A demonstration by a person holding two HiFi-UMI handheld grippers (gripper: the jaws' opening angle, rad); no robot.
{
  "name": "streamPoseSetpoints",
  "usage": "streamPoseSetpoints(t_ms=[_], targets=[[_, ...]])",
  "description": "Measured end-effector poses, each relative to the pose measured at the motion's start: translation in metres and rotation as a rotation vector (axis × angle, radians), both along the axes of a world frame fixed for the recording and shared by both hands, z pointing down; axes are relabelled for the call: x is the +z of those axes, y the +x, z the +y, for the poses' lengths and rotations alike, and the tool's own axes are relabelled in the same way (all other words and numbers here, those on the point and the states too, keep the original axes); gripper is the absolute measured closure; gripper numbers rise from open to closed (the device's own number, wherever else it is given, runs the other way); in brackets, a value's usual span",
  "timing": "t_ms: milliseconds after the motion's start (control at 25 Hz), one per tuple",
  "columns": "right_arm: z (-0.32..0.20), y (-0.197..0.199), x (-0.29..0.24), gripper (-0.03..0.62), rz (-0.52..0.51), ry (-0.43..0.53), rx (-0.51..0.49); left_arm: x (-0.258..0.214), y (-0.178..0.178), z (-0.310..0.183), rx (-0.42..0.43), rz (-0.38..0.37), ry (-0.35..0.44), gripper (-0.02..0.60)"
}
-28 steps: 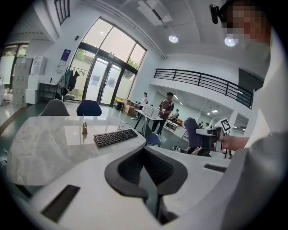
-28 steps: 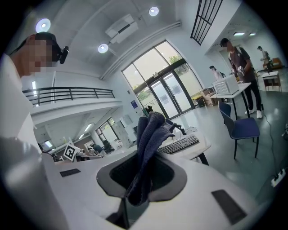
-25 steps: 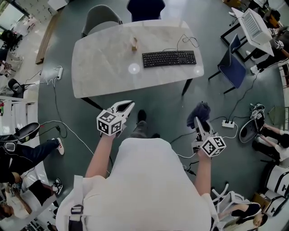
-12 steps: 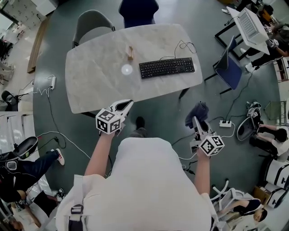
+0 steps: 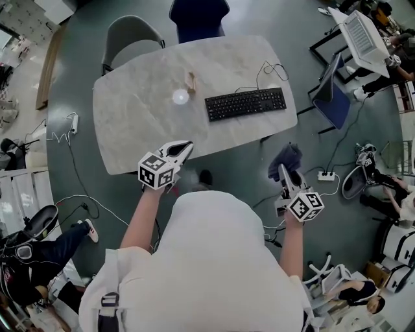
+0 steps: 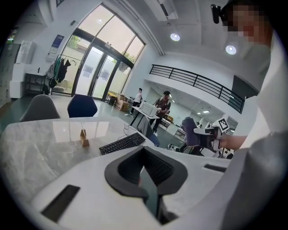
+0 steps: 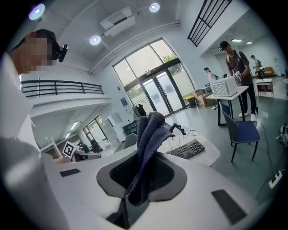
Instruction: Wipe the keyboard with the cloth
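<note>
Black full-size keyboard (image 5: 246, 104) lies flat on the right half of the pale marble-pattern tabletop (image 5: 142, 123). Its thin black cable (image 5: 269, 67) loops away on the far side. A small tan wooden block (image 5: 190, 80) stands left of the keyboard and apart from it.

Dark blue terry cloth (image 5: 285, 159) is off the tabletop. It is pinched in the right hand-held gripper (image 5: 286, 174), which is held over the grey floor (image 5: 233, 168), near and right of the tabletop and well apart from the keyboard. In the right gripper view the jaws clamp the cloth's (image 7: 150, 134) lower folds and the rest stands bunched above them.

Left hand-held gripper (image 5: 181, 149) is at the tabletop's near edge, left of the keyboard. In the left gripper view its jaws are pressed together with nothing between them.

A grey shell chair (image 5: 128, 32) and a dark blue chair (image 5: 198, 11) stand at the far side.
</note>
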State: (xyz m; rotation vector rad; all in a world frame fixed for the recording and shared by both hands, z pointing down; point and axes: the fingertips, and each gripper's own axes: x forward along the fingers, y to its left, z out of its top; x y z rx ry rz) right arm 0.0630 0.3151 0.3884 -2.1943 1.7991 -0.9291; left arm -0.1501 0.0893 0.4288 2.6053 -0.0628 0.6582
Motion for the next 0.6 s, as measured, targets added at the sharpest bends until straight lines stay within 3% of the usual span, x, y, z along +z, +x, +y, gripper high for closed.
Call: streamPoseSetpoints(t_ms=[600], targets=[[-0.006,0.021,0.012,0.522,-0.023,-0.032,0.011,0.014,0.007,-0.01,-0.008,-0.051,-0.009,0.575]])
